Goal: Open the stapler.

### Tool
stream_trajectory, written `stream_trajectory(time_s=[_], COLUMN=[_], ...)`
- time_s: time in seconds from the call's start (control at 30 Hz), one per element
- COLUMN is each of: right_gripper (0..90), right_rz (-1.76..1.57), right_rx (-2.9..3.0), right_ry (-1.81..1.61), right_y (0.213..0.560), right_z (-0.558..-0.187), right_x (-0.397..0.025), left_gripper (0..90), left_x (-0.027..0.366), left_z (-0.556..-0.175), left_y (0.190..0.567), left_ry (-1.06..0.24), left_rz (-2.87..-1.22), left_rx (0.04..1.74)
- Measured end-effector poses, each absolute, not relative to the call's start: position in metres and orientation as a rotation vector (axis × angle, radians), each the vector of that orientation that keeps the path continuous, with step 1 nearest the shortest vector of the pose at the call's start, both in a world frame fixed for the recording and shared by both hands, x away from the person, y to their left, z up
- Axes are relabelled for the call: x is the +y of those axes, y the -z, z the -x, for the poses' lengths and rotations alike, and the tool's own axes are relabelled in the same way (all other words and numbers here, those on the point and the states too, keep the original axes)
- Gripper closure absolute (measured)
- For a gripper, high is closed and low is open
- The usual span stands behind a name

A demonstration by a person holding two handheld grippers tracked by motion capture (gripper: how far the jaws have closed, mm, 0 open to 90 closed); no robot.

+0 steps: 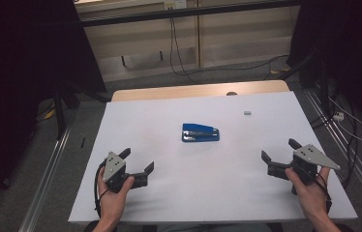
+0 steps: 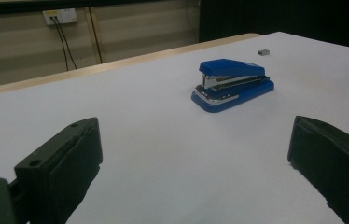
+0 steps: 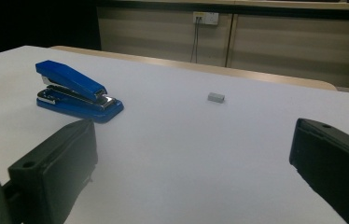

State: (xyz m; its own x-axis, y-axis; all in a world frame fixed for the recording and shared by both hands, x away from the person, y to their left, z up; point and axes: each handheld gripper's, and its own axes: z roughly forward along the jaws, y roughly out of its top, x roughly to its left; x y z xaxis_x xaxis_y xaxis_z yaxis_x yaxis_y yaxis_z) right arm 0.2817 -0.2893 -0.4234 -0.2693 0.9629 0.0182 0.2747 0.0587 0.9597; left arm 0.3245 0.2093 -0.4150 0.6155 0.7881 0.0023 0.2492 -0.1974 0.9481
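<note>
Blue stapler [image 1: 200, 132] | between, ahead of both claws | untouched

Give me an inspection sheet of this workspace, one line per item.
Surface: white table top, flat, wooden strip along its far edge.
Job's things: blue stapler near the middle, closed, untouched; small grey block farther back on the right, apart from it.
Clutter: nothing seen.
Grippers: left gripper and right gripper both open, held near the front corners, holding nothing.
Cables: black cables hang down the back wall; more run on the floor at right.
Surroundings: dim room, pale wall panels, wall socket.
</note>
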Motion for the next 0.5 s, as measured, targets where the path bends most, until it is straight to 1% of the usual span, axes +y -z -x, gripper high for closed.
stream_trajectory(time_s=[0.4,0.5], right_gripper=[0.5,1.2], right_rz=[-1.264,-1.264], right_rx=[1.672,1.666], right_ry=[-1.252,-1.257], right_y=[0.4250,0.4244], right_z=[-0.2842,-0.2834], right_x=[-0.2838,-0.2832], left_gripper=[3.6,4.5], left_x=[0.2068,0.2067], left_z=[-0.3267,-0.3286], left_y=[0.4159,0.4163], left_ry=[-0.588,-0.554], left_rz=[-1.778,-1.792], left_rx=[0.864,0.871])
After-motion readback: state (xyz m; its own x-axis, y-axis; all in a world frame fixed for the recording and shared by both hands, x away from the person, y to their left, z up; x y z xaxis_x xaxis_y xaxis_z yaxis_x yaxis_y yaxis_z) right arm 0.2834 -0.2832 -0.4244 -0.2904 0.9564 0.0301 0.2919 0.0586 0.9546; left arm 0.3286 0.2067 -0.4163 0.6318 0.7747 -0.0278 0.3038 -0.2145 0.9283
